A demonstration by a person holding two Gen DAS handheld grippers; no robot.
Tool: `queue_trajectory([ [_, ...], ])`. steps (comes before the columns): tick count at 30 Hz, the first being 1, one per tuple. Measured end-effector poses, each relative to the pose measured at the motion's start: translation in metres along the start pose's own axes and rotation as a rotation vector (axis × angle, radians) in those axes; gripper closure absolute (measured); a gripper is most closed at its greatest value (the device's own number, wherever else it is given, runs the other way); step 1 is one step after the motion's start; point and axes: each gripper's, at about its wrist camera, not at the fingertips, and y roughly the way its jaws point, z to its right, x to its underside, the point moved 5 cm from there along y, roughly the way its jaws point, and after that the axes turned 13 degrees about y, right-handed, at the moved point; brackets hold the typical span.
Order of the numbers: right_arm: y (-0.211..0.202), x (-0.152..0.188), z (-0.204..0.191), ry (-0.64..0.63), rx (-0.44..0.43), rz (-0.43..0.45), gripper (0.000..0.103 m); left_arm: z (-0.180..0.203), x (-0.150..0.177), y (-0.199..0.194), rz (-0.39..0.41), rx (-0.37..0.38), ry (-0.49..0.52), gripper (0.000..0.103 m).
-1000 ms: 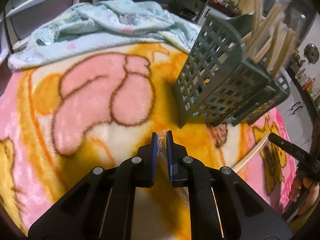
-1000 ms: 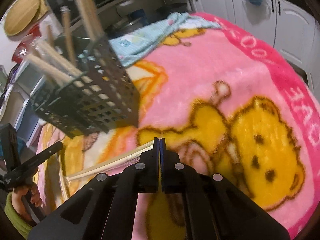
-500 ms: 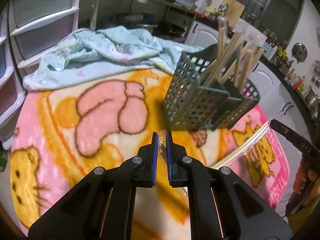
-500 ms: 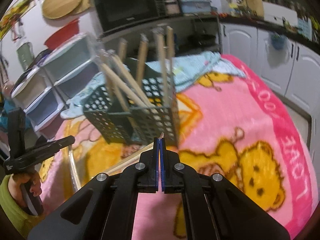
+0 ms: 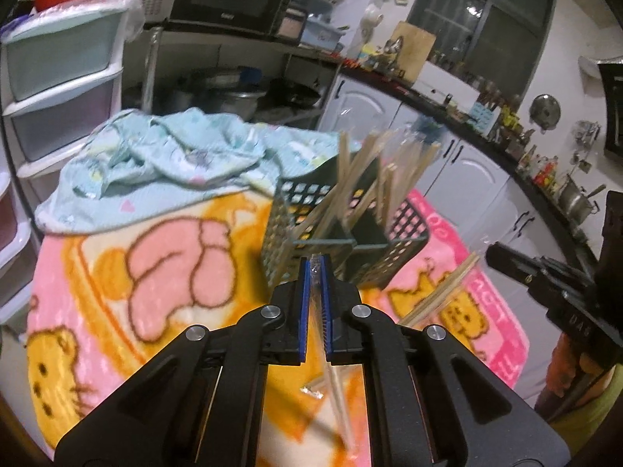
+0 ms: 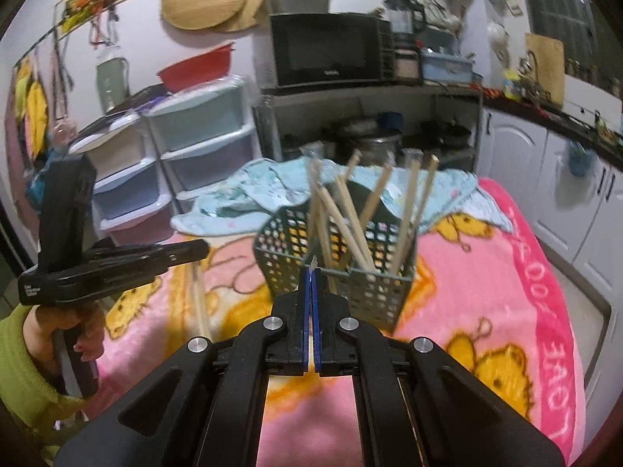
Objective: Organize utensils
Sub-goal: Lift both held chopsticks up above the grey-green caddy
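Observation:
A dark green perforated utensil basket (image 5: 342,241) stands on the cartoon blanket and holds several wooden chopsticks; it also shows in the right wrist view (image 6: 373,257). My left gripper (image 5: 316,268) is shut on a plastic-wrapped pair of chopsticks (image 5: 337,385) that hangs down below its jaws. My right gripper (image 6: 310,274) is shut on the wrapper tip of another wrapped pair, whose sticks (image 5: 440,295) show beside it in the left wrist view. Both grippers are raised just in front of the basket.
A crumpled light blue cloth (image 5: 175,159) lies on the blanket behind the basket. Plastic drawer units (image 6: 194,148) stand at the left. A shelf with a microwave (image 6: 327,50) and pots is at the back. White cabinets (image 6: 564,186) line the right.
Both grippers have lifted up and back from the blanket, each carrying its wrapped chopsticks. The basket now appears lower and farther away in both views.

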Motion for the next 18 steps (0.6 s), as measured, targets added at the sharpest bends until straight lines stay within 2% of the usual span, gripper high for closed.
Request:
queue_trajectory([
  [8,-0.019,-0.013,-0.017,-0.053,-0.024,0.043,0.102,0.024,-0.028,-0.013,0.069,0.041,0.041,0.101],
  [18,-0.049,-0.040,-0.022,-0.101,-0.007,0.144,0.102,0.043,-0.062,-0.029,0.154,0.071,0.081,0.101],
])
